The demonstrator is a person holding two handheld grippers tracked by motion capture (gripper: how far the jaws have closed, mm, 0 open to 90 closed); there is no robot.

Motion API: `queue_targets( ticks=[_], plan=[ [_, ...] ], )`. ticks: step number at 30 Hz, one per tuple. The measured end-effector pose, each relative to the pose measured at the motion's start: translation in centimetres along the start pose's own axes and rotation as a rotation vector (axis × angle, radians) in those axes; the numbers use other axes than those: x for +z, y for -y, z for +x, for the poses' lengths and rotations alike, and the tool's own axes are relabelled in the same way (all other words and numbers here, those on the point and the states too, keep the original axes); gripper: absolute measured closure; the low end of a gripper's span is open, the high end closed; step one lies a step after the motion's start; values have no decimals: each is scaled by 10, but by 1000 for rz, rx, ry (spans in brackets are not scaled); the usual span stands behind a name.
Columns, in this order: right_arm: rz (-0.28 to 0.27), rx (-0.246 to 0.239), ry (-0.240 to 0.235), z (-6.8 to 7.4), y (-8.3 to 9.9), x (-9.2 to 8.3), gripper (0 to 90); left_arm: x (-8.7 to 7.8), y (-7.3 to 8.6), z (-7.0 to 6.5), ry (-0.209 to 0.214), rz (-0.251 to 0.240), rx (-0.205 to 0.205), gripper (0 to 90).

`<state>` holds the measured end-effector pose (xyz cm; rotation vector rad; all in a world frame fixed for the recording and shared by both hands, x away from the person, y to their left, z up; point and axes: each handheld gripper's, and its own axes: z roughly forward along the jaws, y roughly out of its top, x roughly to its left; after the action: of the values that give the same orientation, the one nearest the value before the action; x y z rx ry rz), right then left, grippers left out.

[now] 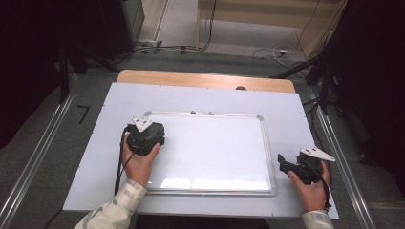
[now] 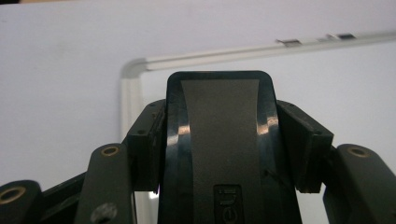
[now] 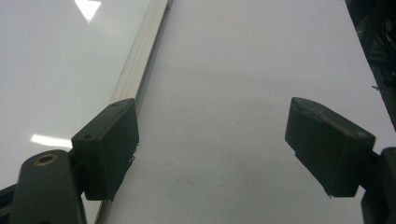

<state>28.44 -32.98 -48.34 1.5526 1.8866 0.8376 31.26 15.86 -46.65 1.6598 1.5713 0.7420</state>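
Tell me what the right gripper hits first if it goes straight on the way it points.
Likely the whiteboard's metal frame: the open right gripper has its left pad over that edge, bare white sheet ahead between the jaws.

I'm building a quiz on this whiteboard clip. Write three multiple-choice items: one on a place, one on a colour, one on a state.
1. Where is the left hand-held gripper?
A. Over the whiteboard's near-right corner
B. Over the whiteboard's far-left corner
C. Off the table

2. What colour is the eraser in the left hand-held gripper?
A. Black
B. Yellow
C. Red

3. How do the jaws of the right hand-held gripper stand?
A. Shut on a marker
B. Shut on the board's frame
C. Open, with nothing between them

Answers: 1 B, the high view places it by that corner. 2 A, the left gripper view shows a black body with a grey face. 3 C, bare white sheet shows between the pads.
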Motion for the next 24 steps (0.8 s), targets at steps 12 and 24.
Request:
queue_targets(
  ticks=[12, 24],
  plan=[
    [-1, 1, -8, 1, -1, 1, 160, 41, -22, 1, -80, 44, -77, 411],
    [-4, 3, -10, 0, -1, 1, 160, 59, -25, 0, -103, 65, -82, 410]
  ],
)
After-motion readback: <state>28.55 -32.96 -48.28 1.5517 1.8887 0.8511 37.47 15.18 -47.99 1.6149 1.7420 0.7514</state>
